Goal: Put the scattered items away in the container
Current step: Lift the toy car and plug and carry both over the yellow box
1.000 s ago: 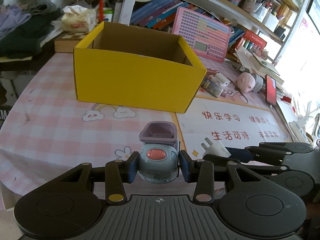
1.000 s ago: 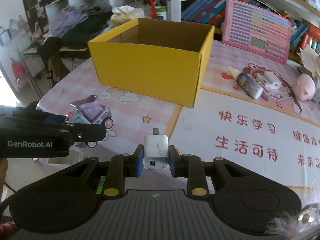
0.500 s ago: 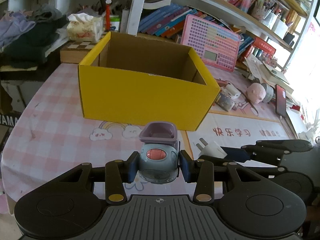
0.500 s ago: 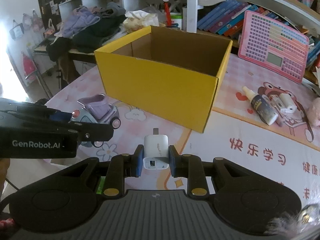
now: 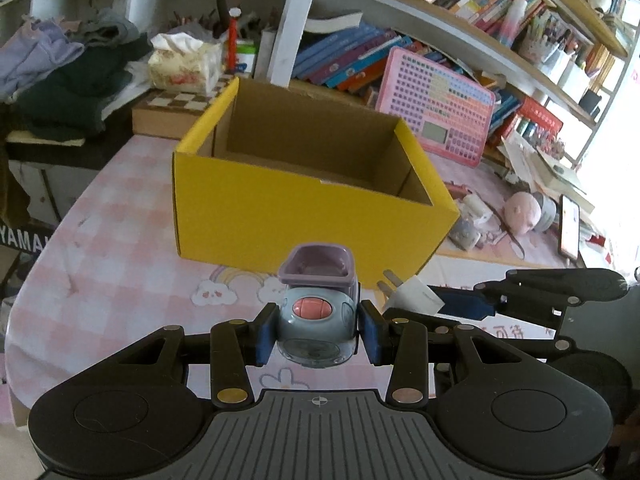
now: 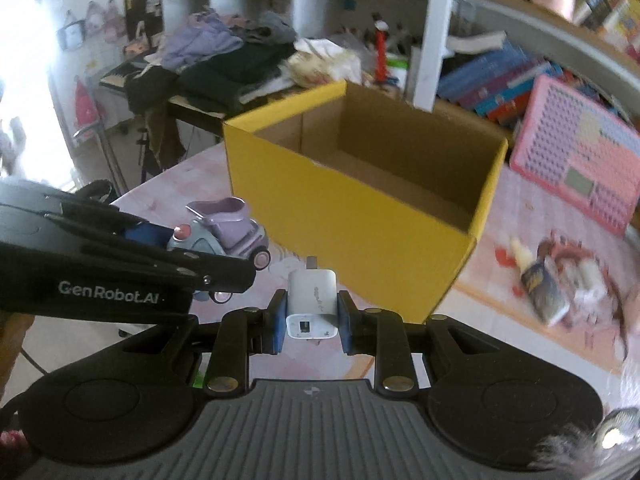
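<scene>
Short of the open yellow cardboard box (image 5: 304, 204), the left claw (image 5: 318, 330) pinches a grey-and-lilac toy car (image 5: 318, 316); the right claw (image 6: 312, 318) pinches a white plug-in charger (image 6: 312, 300); releasing early would drop either onto the pink checked surface (image 5: 104, 264).

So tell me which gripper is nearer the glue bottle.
Right. The right gripper, holding the charger, sits beside the glue bottle; the left gripper is beyond it, farther off.

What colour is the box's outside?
Yellow outside on the cardboard box, brown inside; clearest in the left wrist view.
</scene>
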`<state>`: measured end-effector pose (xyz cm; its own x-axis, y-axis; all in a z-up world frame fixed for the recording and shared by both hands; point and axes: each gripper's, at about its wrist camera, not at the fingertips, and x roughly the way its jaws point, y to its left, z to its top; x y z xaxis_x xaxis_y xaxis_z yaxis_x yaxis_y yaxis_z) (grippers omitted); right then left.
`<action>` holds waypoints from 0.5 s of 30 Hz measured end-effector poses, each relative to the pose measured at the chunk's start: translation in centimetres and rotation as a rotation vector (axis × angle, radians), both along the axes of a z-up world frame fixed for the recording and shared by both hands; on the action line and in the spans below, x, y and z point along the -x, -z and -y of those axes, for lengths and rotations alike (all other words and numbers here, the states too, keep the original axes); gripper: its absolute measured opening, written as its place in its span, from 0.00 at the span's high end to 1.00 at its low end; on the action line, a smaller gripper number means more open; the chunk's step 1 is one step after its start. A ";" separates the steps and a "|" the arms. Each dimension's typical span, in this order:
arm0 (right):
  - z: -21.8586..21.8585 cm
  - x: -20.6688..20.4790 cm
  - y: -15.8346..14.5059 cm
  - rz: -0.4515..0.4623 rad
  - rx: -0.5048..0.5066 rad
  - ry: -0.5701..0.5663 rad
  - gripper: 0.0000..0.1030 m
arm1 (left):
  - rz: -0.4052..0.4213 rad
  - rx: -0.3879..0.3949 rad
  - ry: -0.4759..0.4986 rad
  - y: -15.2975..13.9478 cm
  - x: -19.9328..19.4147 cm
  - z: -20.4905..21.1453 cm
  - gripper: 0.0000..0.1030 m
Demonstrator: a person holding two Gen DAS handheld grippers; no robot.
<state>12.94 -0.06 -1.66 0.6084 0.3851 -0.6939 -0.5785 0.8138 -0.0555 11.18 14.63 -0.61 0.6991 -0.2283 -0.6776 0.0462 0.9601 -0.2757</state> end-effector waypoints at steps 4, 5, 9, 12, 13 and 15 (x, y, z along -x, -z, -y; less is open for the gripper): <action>-0.8 -0.1 -1.0 0.074 0.031 -0.038 0.77 | 0.020 0.015 -0.030 -0.6 0.0 -0.9 0.60; -1.0 -0.2 -1.3 0.090 0.033 -0.047 0.77 | 0.030 0.016 -0.035 -1.0 -0.1 -1.1 0.60; -1.5 -0.5 -2.8 0.165 0.037 -0.075 0.77 | 0.080 0.008 -0.047 -2.6 -0.4 -1.6 0.60; -1.8 -1.0 -4.0 0.213 0.029 -0.083 0.77 | 0.119 0.007 -0.054 -3.8 -0.8 -1.8 0.60; -1.8 -1.2 -4.3 0.223 0.025 -0.085 0.77 | 0.129 0.007 -0.055 -4.2 -1.0 -1.9 0.60; -1.9 -1.9 -4.9 0.238 0.011 -0.089 0.77 | 0.146 0.004 -0.056 -4.7 -1.5 -1.9 0.60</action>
<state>14.80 1.81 3.28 0.7192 0.4376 -0.5397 -0.6173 0.7590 -0.2072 12.72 16.58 4.12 0.8017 -0.1882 -0.5673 0.0321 0.9613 -0.2736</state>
